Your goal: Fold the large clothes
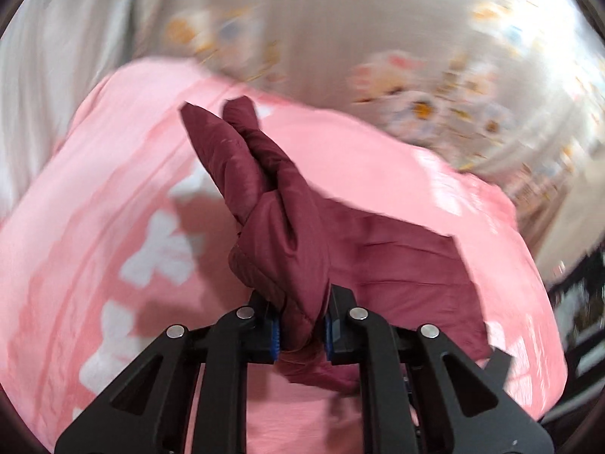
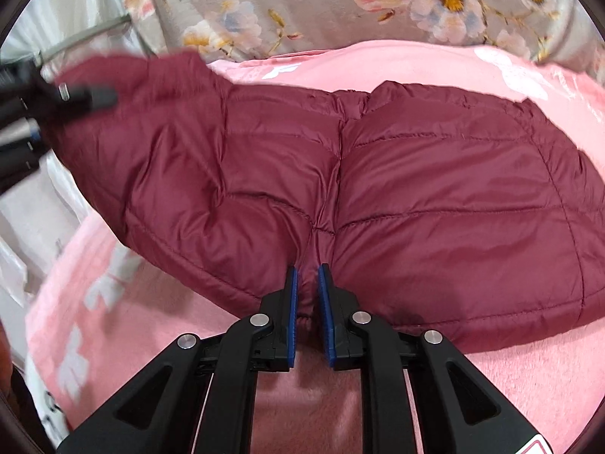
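- Left wrist view: the left gripper [image 1: 301,335] has its jaws clamped on a bunched-up end of the maroon puffer jacket [image 1: 261,204]. It looks like a sleeve or a corner, I honestly can't tell which. The fabric sticks up and away from the jaws in two puffy lobes, and the rest of the jacket trails off to the right of that bunch, lying on the pink blanket [image 1: 113,174]. Everything behind is smeared with blur, so the only other thing I can make out is the floral bedding [image 1: 416,106] beyond the blanket.

- Right wrist view: much sharper. The jacket is spread across the pink blanket, front side up, with its centre seam running straight back from the right gripper [image 2: 308,302]. Those jaws are pinched shut on the near hem, right at that seam. Off to the left of the seam, the left gripper shows as a dark blur at the jacket's far-left end, and that end looks raised off the blanket.

- Where it's at, I reckon: early in the fold. The left side is picked up and the hem is anchored, so the first fold is just starting.

- Next move, my guess: carry the left end across the seam toward the right half, keep the hem pinned so the jacket doesn't slide, and lay it flat. Slippery puffy fabric, so it may spring back.
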Demonstrator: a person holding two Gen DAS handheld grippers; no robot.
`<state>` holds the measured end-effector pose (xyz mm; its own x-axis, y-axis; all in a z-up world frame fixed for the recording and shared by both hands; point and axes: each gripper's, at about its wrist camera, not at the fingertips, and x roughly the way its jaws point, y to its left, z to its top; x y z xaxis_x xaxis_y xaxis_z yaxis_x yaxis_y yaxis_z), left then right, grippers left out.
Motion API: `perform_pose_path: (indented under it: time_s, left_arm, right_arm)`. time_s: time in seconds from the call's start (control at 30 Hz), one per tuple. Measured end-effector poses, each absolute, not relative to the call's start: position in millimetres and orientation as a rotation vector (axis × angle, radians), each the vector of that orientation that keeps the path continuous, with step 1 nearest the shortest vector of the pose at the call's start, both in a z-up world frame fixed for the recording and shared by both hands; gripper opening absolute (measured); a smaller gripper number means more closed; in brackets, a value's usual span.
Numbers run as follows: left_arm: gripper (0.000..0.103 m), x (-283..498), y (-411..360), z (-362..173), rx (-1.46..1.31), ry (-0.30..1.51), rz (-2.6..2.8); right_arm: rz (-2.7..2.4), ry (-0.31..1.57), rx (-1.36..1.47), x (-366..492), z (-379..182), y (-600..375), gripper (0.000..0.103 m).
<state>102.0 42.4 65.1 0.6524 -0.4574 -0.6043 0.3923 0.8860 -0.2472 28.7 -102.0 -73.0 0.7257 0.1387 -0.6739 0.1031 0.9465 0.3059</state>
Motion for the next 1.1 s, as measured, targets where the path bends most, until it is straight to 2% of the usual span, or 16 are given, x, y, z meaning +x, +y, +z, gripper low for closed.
perform_pose_path:
  time_s: [0.17, 0.33, 0.6, 0.7, 0.73, 0.77, 0.8, 0.83, 0.87, 0.9, 0.97, 1.0, 1.03, 1.1]
  left_arm:
    - [0.014, 80, -29, 83, 0.010, 0.674, -0.632]
    - [0.014, 66, -111, 71, 0.110, 0.699, -0.725]
    - [0.015, 62, -217, -24, 0.261, 0.916, -0.750]
    - [0.019, 57, -227, -36, 0.287, 0.924, -0.735]
    - [0.030, 57, -225, -31, 0.270, 0.927, -0.757]
    - [0.046, 57, -221, -26, 0.239, 0.940, -0.793]
    - [0.055, 58, -215, -15, 0.185, 0.953, -0.841]
    - [0.070, 59, -207, -2, 0.128, 0.945, -0.873]
    - [0.078, 59, -201, 14, 0.088, 0.914, -0.892]
    - [0.081, 60, -193, 29, 0.066, 0.876, -0.899]
    - [0.085, 65, -177, 58, 0.044, 0.785, -0.862]
    - [0.085, 72, -168, 73, 0.038, 0.742, -0.814]
    - [0.085, 82, -159, 84, 0.033, 0.714, -0.759]
    - [0.085, 101, -149, 96, 0.036, 0.682, -0.659]
  right_arm:
    - [0.007, 0.743, 0.444, -5, -59, -138, 0.013]
    - [-0.156, 0.720, 0.469, -49, -47, -191, 0.013]
    - [-0.355, 0.719, 0.511, -94, -51, -254, 0.014]
    - [-0.384, 0.716, 0.540, -103, -54, -270, 0.014]
    - [-0.387, 0.711, 0.543, -104, -51, -275, 0.014]
    - [-0.388, 0.699, 0.544, -103, -47, -279, 0.014]
    - [-0.387, 0.690, 0.543, -100, -42, -286, 0.014]
    - [-0.381, 0.671, 0.538, -97, -33, -291, 0.014]
    - [-0.369, 0.647, 0.534, -92, -22, -295, 0.015]
    - [-0.358, 0.630, 0.534, -86, -13, -302, 0.017]
    - [-0.315, 0.571, 0.551, -70, 12, -313, 0.035]
    - [-0.299, 0.550, 0.561, -64, 21, -316, 0.051]
    - [-0.272, 0.522, 0.578, -50, 35, -321, 0.062]
    - [-0.240, 0.506, 0.603, -26, 50, -328, 0.068]
